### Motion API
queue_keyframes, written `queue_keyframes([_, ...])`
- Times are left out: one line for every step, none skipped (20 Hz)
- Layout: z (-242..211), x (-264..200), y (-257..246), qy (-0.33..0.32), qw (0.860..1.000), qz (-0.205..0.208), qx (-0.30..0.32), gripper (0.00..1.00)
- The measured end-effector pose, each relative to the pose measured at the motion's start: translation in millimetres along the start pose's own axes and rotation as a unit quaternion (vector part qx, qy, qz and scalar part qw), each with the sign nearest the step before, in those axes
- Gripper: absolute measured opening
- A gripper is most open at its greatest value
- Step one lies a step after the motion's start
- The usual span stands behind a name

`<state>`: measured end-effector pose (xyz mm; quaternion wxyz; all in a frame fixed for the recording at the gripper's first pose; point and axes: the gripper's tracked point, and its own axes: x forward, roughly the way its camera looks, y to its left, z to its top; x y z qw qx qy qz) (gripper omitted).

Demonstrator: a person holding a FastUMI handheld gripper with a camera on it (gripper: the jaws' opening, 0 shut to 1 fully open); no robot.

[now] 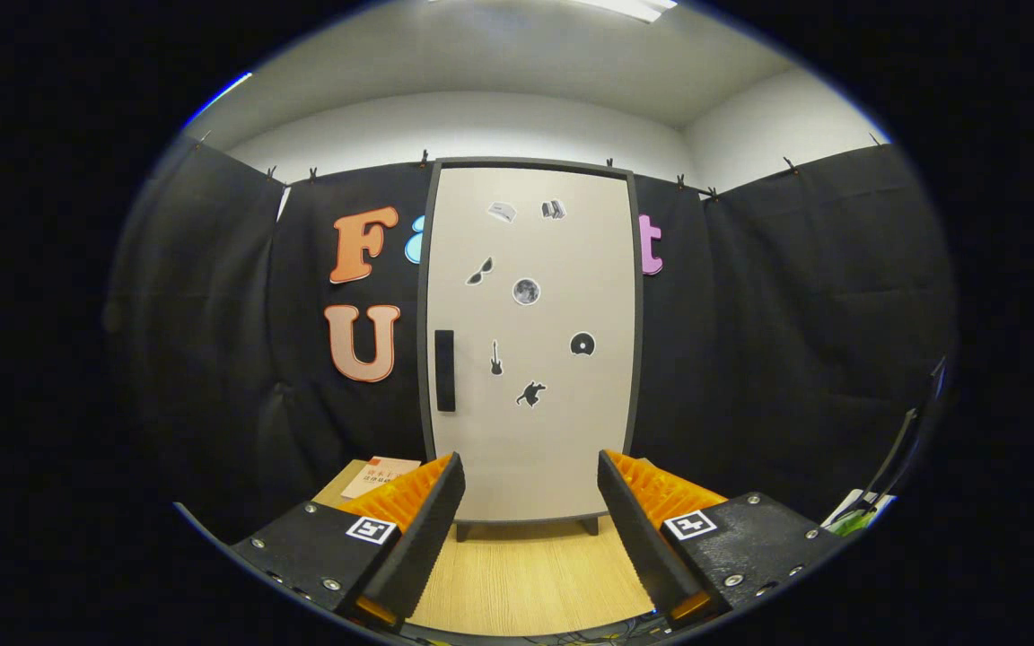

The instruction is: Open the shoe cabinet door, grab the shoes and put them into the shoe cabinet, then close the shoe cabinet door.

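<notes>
- Standing upright beyond the fingers on the wooden tabletop (526, 574), the shoe cabinet (530, 341) has its pale door (553, 431) closed
- The door's dark handle (444, 370) runs vertically near its left edge, with small stickers (526, 292) scattered across the panel
- The gripper (530, 502) hangs with fingers spread apart, holding nothing
- A booklet (380, 475) lies left of the cabinet's foot

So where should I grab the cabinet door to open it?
Take the dark vertical handle near the door's left edge, coming straight on. It is a narrow upright bar, so the open gripper should close on its two sides.
</notes>
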<state>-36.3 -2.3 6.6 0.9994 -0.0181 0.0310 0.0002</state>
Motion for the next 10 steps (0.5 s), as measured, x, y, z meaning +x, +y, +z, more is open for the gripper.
queue_keyframes([-0.3,-0.2,0.3,0.001,1.0,0.0,-0.001,0.93])
queue_keyframes([4.6,-5.5,-0.5,0.001,1.0,0.001,-0.001,0.93])
queue_keyframes([4.5,-4.9,-0.5,0.002,1.0,0.001,0.0,0.93])
queue_keyframes([3.3,-4.3,-0.4,0.002,1.0,0.002,0.0,0.93])
queue_keyframes([3.0,-3.4,0.2,0.003,1.0,0.003,0.0,0.93])
queue_keyframes([2.9,-3.5,0.5,0.003,1.0,0.003,-0.001,0.93])
queue_keyframes([2.8,-2.4,0.7,0.003,1.0,0.004,-0.001,0.93])
queue_keyframes([3.4,-2.7,0.4,0.003,1.0,0.004,-0.002,0.93])
queue_keyframes([3.8,-2.1,0.9,0.003,1.0,0.005,-0.001,0.93])
queue_keyframes([3.1,-0.4,1.0,0.003,1.0,0.005,-0.001,0.93])
